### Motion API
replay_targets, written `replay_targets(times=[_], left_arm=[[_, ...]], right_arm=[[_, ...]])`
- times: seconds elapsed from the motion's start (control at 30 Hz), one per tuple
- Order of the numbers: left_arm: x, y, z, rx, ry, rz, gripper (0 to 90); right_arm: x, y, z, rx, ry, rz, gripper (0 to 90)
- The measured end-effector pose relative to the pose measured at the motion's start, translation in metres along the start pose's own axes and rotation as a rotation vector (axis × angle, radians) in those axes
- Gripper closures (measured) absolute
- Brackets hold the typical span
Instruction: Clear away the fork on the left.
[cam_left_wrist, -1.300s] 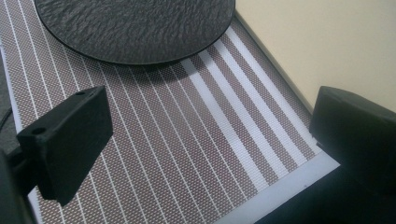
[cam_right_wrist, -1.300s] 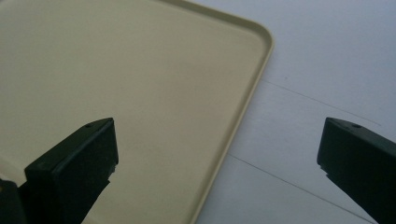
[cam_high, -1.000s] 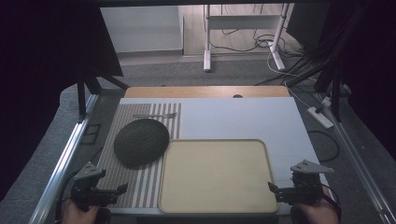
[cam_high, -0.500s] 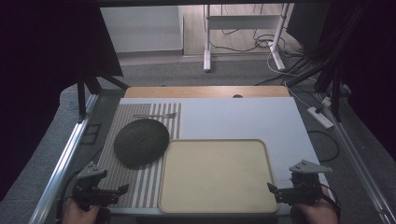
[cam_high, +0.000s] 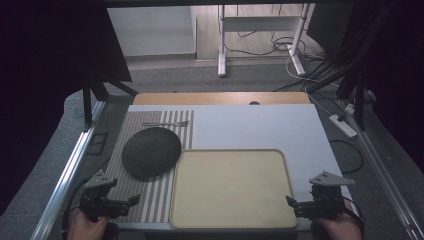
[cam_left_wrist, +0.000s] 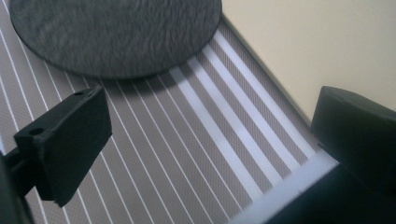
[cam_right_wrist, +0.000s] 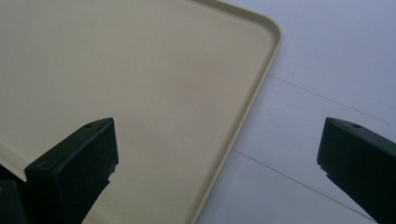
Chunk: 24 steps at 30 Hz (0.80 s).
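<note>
A beige tray (cam_high: 230, 187) lies empty on the near middle of the white table. To its left a dark round plate (cam_high: 151, 151) rests on a striped placemat (cam_high: 145, 200), and a fork (cam_high: 166, 123) lies at the mat's far end. My left gripper (cam_high: 134, 200) hovers open over the mat's near part, jaws wide apart, with the plate (cam_left_wrist: 116, 32) ahead of it and the tray (cam_left_wrist: 317, 42) to its right. Over the tray's near right corner my right gripper (cam_high: 291, 201) is open, and the tray rim (cam_right_wrist: 247, 107) runs between its jaws.
The table's white top (cam_high: 260, 125) stretches behind the tray, with a wooden strip (cam_high: 220, 98) at its far edge. Metal frame rails (cam_high: 70, 170) run along both sides. Cables and a power strip (cam_high: 343, 125) lie on the floor at the right.
</note>
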<state>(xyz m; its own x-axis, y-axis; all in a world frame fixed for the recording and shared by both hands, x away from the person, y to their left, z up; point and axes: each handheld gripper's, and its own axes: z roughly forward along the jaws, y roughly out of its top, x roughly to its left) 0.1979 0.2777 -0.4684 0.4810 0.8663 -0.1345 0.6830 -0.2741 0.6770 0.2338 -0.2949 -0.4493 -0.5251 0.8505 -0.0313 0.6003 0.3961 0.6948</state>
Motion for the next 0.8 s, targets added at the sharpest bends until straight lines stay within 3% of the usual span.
replay_targets(times=[0.27,0.43,0.8], left_arm=[[0.007,0.009,0.013,0.001,-0.041,0.009,0.0],[0.017,0.013,0.018,-0.026,-0.075,0.009,0.0],[0.036,0.034,0.039,-0.063,-0.086,0.024,0.0]], right_arm=[[0.0,0.0,0.001,0.001,0.005,-0.002,0.0],[0.0,0.0,0.001,0.003,0.007,-0.005,0.0],[0.0,0.001,0.002,0.007,0.008,-0.011,0.0]])
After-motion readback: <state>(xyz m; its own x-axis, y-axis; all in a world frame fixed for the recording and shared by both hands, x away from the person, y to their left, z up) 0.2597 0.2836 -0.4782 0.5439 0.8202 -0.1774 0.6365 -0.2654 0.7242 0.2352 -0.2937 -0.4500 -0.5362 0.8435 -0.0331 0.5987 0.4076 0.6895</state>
